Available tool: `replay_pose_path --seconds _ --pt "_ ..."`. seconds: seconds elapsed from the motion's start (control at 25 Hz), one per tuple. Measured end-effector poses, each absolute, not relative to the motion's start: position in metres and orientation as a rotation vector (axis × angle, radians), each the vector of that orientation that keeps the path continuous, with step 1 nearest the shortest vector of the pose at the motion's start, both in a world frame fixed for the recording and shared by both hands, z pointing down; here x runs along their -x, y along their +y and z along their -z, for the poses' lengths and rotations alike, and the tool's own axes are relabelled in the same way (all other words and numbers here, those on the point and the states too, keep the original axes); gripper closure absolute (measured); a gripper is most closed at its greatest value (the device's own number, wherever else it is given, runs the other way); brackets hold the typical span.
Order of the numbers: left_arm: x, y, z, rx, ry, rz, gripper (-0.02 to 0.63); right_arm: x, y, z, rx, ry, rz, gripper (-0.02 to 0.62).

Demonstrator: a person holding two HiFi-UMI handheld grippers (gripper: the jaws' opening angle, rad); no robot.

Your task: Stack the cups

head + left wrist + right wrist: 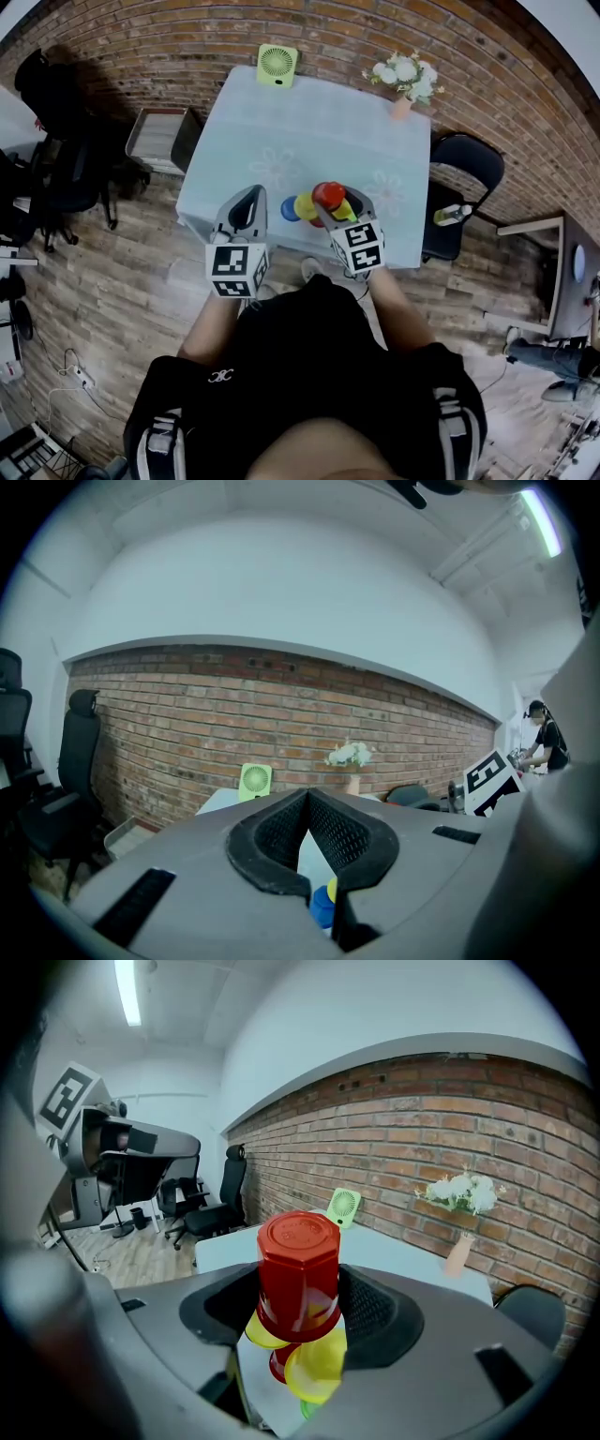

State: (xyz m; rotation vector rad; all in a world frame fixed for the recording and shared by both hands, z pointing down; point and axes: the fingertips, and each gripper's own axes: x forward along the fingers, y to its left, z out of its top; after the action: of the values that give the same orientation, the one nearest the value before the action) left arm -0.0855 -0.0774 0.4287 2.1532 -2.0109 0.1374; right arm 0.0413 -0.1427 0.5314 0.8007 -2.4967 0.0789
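Right gripper (300, 1302) clamps 1 inverted red cup (298, 1251); base embossing unreadable. Below it, lower centre: 2 yellow cups (314, 1372), 1 second red cup (278, 1363), 1 green cup (305, 1411). Left gripper (307, 795) closed, empty.

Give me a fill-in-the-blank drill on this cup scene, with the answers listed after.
The cup held upside down by the right gripper is ___.
The left gripper, jaws together, holds ___.
The small fan at the far edge of the table is ___.
Missing words: red; nothing; green.
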Motion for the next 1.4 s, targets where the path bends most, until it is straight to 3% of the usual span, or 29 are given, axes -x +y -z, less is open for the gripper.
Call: replay_pose_path --seconds 0.68,0.96,1.2,1.28,1.32,1.4 --pt "0.083 -0.080 -0.432 -2.166 -1.992 -0.141 0.603 -0.040 -0.133 -0.538 -0.806 -2.509 -0.087 0.319" --pt "0.075 -0.086 -0.425 -2.200 -1.984 -0.137 0.603 -0.049 -0.137 -0.473 -0.901 -2.656 -0.003 0.316" --pt "0.060 -0.095 -0.416 -2.246 -1.972 -0.139 0.603 -0.090 -0.161 -0.387 -1.244 -2.848 -0.017 0.320" --pt "0.056 -0.099 -0.410 -2.264 -1.970 -0.135 0.603 -0.107 -0.169 -0.372 -1.372 -2.827 0.040 0.367" --pt "0.054 -0.102 -0.407 -2.275 -1.969 -0.132 0.603 -0.115 -0.172 -0.367 -1.438 -2.807 0.073 0.423" --pt "0.047 -0.107 -0.400 -2.300 -1.962 -0.125 0.603 -0.133 -0.176 -0.359 -1.573 -2.761 0.117 0.595"
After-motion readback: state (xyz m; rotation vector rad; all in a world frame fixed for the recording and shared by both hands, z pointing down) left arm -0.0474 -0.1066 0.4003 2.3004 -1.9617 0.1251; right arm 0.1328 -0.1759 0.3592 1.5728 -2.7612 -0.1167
